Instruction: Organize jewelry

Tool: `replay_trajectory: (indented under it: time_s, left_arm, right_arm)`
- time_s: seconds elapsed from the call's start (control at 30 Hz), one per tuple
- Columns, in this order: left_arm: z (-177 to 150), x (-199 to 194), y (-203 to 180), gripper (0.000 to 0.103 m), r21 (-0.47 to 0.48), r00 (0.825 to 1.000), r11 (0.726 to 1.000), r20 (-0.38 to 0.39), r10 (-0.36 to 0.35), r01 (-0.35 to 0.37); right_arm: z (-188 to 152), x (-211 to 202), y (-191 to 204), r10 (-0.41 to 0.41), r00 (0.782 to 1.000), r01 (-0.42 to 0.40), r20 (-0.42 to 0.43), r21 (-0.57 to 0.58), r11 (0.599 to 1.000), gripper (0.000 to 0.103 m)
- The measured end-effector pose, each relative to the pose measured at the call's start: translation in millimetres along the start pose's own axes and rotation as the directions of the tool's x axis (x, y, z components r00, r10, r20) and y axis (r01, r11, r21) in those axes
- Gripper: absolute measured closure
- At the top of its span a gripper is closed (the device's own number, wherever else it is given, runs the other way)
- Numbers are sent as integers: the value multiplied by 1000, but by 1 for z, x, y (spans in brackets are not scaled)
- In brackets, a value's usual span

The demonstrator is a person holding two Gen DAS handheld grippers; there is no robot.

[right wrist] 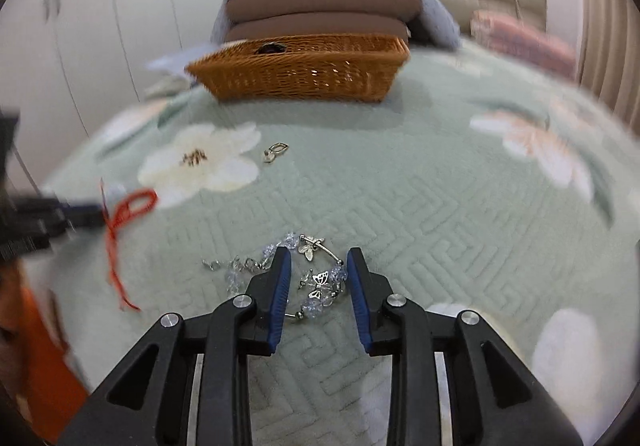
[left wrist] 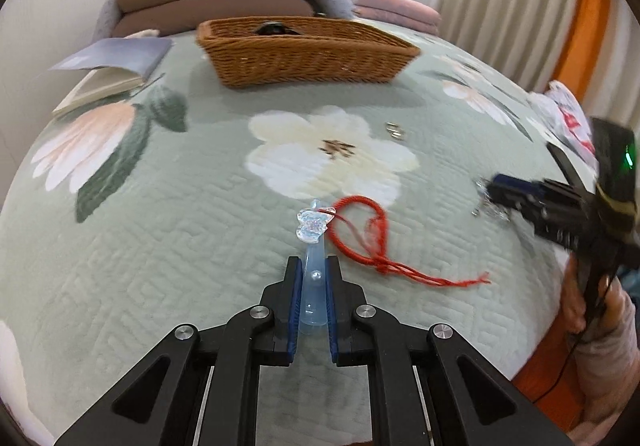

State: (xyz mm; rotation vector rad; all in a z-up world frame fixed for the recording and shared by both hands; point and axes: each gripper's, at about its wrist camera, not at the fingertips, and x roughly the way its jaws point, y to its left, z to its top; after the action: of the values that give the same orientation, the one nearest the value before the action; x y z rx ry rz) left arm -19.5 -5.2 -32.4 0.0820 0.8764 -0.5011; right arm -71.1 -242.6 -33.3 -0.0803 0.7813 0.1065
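Basket (left wrist: 308, 54): on the bed (left wrist: 160, 230), far side from you.
Book (left wrist: 112, 66): left of the basket.
Hair clip (left wrist: 314, 246): near you, string (left wrist: 360, 234) just right of it.
Bracelet (right wrist: 316, 278): right of the string.
Small ring (right wrist: 276, 151): between bracelet and basket.

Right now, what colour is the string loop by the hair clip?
Red; the string loop shows best in the left wrist view.

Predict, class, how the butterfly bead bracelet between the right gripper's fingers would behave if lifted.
The butterfly bead bracelet lies in loose curves, so it probably droops limply. Its chain end trails outside the right gripper, so it may dangle. The beads look glassy, perhaps slippery.
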Motion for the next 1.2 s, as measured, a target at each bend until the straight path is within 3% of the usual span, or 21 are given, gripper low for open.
replay_trajectory:
  time_s: [0.07,0.13,0.2,0.23,0.47,0.77,1.03,1.2]
  left_arm:
    - [3,-1,6,92,-16,1000,1000,11,22,-22]
    - [5,-5,11,92,-34,999,999,31,22,-21]
    - [9,-9,14,92,-46,998,999,51,20,-18]
    - [11,-12,15,92,-48,998,999,61,19,-16]
    - [33,-23,10,92,-38,990,999,140,-9,14]
    - [59,-25,-2,92,-11,981,999,189,-37,40]
    - [122,-21,-11,92,15,964,998,260,-61,59]
    - [178,10,-14,92,6,966,999,254,-50,51]
  right_arm:
    - [-1,1,11,-39,999,39,0,-57,998,82]
    - [-1,0,13,-46,999,46,6,-59,997,83]
    - [0,-2,8,-18,1000,18,12,-31,999,86]
    - [1,-5,4,11,1000,-11,15,-7,1000,94]
    - [25,-26,-1,33,995,-34,90,12,999,94]
    - [61,-45,-8,54,985,-57,167,12,998,93]
    - [139,-55,-13,5,949,3,316,-27,1000,94]
    - [199,-28,-26,4,929,-5,369,1,1000,94]
